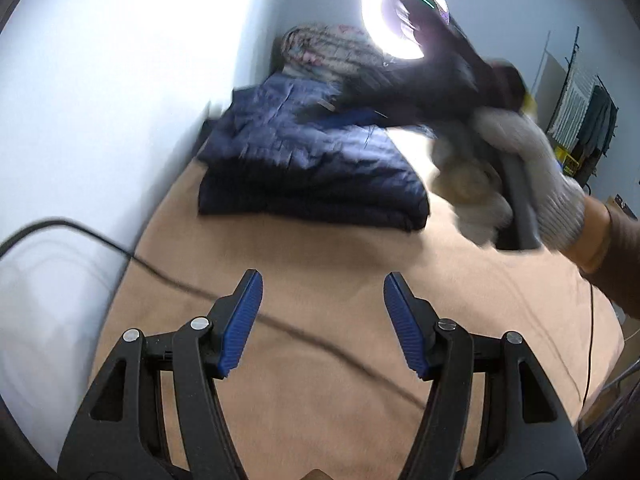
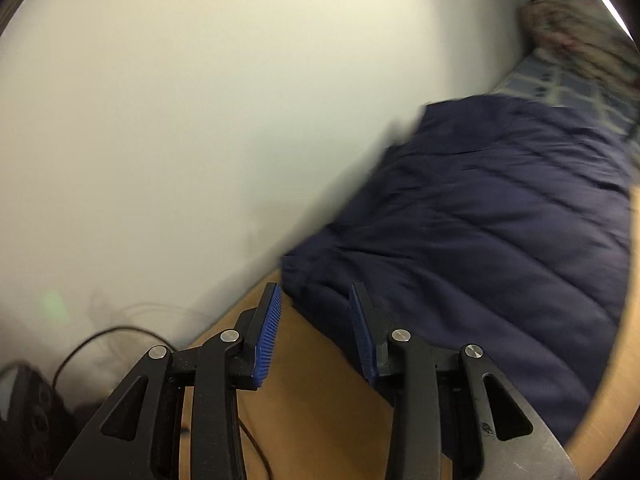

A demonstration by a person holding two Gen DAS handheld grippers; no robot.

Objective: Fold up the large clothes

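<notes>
A navy quilted jacket [image 1: 312,168] lies folded in a thick stack at the far end of the tan bed cover [image 1: 320,248], close to the wall. My left gripper [image 1: 324,280] hovers over the bare cover in front of it, open, with nothing between its blue pads. A hand in a white knit glove [image 1: 520,168] holds the right gripper, which is blurred above the jacket's right side. In the right wrist view, my right gripper [image 2: 316,288] is open at the jacket's [image 2: 500,220] near-left corner. Its pads press on nothing.
A patterned fabric bundle [image 1: 332,52] sits behind the jacket by the wall. A ring light [image 1: 372,12] glares above it. A black cable [image 1: 160,272] crosses the cover from the left. The white wall [image 1: 120,100] runs along the left. Hanging clothes [image 1: 592,120] stand at the right.
</notes>
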